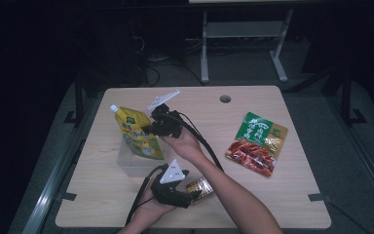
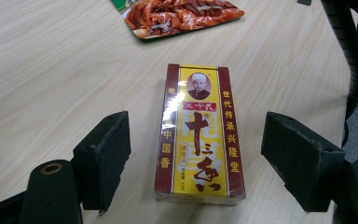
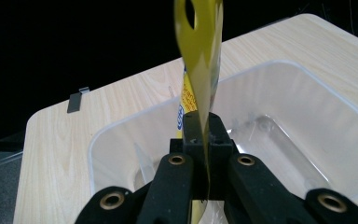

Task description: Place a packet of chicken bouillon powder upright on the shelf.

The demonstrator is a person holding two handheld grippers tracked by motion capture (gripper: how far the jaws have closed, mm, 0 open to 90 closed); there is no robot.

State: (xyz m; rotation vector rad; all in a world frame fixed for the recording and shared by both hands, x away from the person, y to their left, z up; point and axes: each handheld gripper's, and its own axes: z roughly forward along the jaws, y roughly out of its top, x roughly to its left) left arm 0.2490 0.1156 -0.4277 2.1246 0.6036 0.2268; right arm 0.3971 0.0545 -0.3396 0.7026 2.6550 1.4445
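A yellow-green spouted pouch (image 1: 137, 133) hangs over a clear plastic tub (image 1: 126, 163), and my right gripper (image 1: 149, 129) is shut on its edge. In the right gripper view the pouch's yellow edge (image 3: 200, 56) rises from between the pinched jaws of my right gripper (image 3: 205, 140), above the tub (image 3: 307, 116). A yellow and maroon spice box (image 2: 199, 135) lies flat on the table between the spread jaws of my left gripper (image 2: 196, 158), which is open. In the high view the box (image 1: 200, 188) lies just right of my left gripper (image 1: 191, 193), near the front edge.
A green and red snack packet (image 1: 257, 143) lies flat on the right half of the wooden table (image 1: 102, 195); its end shows as a packet (image 2: 177, 14) beyond the box. A round cable hole (image 1: 225, 99) is at the back. A black cable (image 2: 349, 56) hangs at right.
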